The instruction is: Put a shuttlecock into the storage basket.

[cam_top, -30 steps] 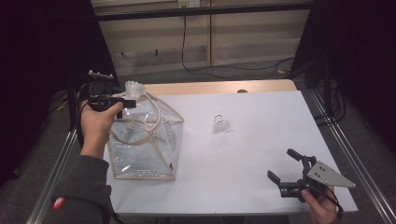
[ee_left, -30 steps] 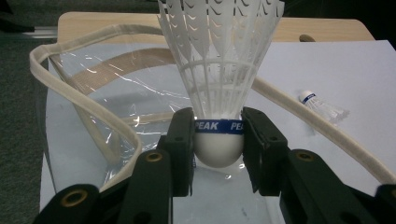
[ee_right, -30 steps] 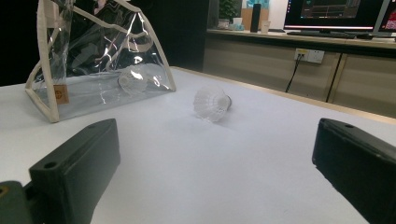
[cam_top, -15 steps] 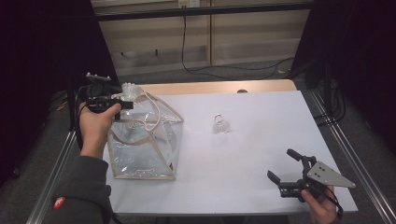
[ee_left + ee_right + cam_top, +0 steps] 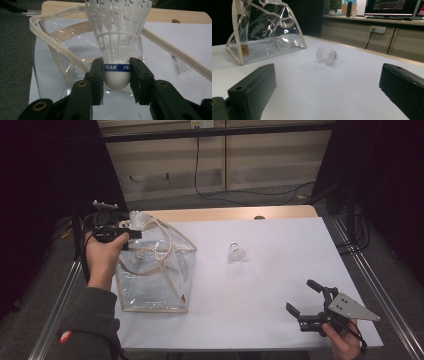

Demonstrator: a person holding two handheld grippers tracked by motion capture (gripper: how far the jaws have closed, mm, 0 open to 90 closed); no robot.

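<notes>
At the left of the high view, the left gripper (image 5: 131, 234) is clenching a white shuttlecock (image 5: 117, 42) by its cork, above the clear bag (image 5: 155, 275). Lower right, the right gripper (image 5: 306, 301) is resting with jaws spread wide, gripping nothing.

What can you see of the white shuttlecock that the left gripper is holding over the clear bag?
The white plastic shuttlecock with the blue band has a rounded white cork head and a flared, latticed skirt of moulded feathers. The band carries white lettering that reads PEAK. The left gripper clamps it at the band, one black jaw on each side, with the skirt pointing away from the camera. It sits above the open mouth of the clear plastic bag with cream trim, near the table's left edge.
</notes>
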